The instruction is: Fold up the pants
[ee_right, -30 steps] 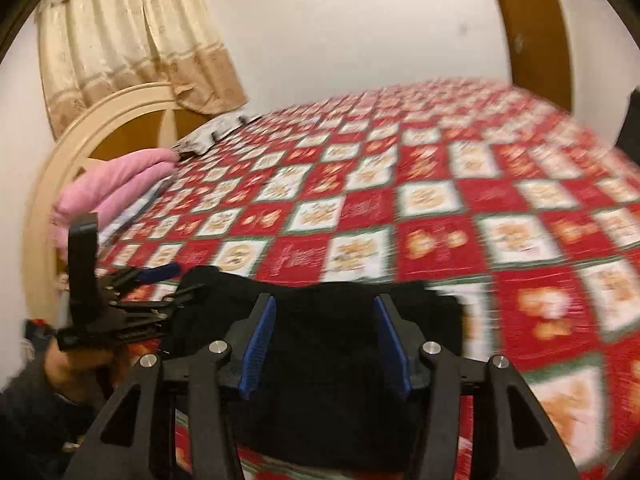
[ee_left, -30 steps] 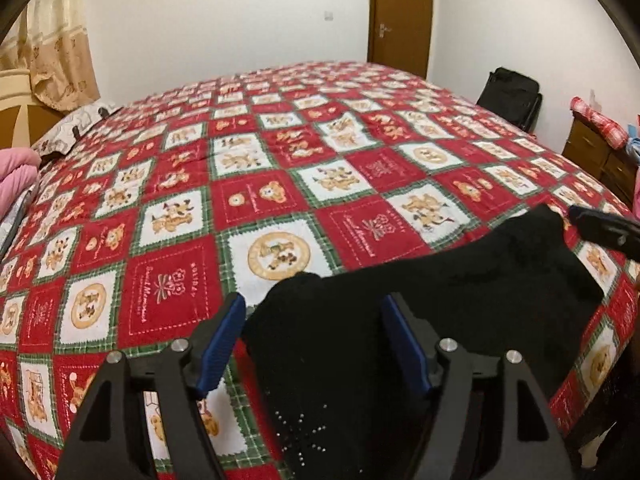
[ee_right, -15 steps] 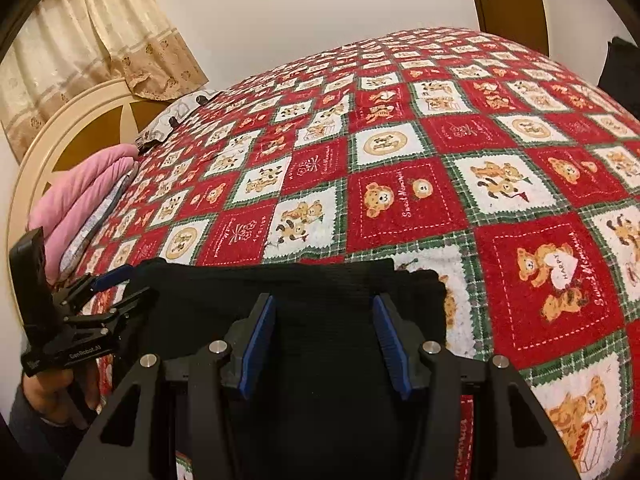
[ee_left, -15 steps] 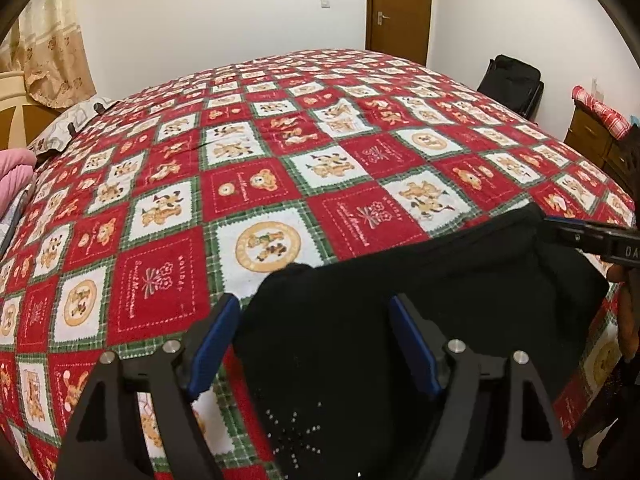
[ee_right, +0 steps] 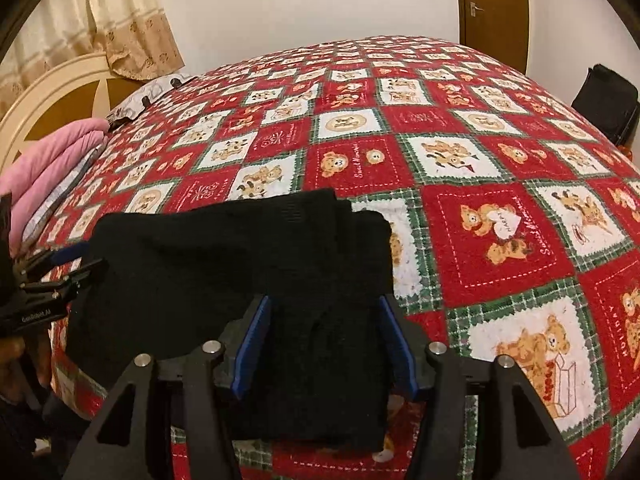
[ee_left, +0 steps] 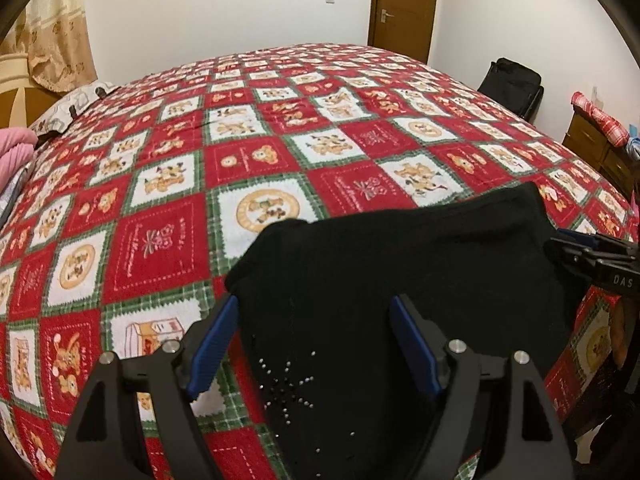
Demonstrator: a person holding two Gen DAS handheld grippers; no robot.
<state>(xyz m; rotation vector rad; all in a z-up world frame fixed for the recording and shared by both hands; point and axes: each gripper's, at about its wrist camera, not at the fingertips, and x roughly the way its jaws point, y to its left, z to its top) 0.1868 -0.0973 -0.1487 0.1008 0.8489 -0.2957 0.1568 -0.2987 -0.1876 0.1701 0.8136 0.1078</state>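
Both grippers are spread wide as we hold them over the folded black pants at the near edge of the bed. Our left gripper has its blue pads apart, with the left pad over the quilt just beside the pants' left edge and the right pad over the black fabric; whether either pad touches the cloth, we cannot tell. A small star of shiny studs on the pants shows between the fingers. From this view our right gripper comes in from the right edge, its tips at the right side of the pants.

Our right gripper is likewise spread, its pads standing on either side of a narrower strip of the pants that runs toward the bed's near edge. The pants lie as a flat, roughly rectangular bundle, with a second layer peeking out at the far right corner. Our left gripper shows at the left, close to the pants' left edge.

The pants rest on a red, white and green teddy-bear quilt covering the bed. A pink blanket lies by the cream headboard, with a beige curtain behind. A brown door stands at the far wall, a black bag beside the bed, and a wooden dresser to the right.
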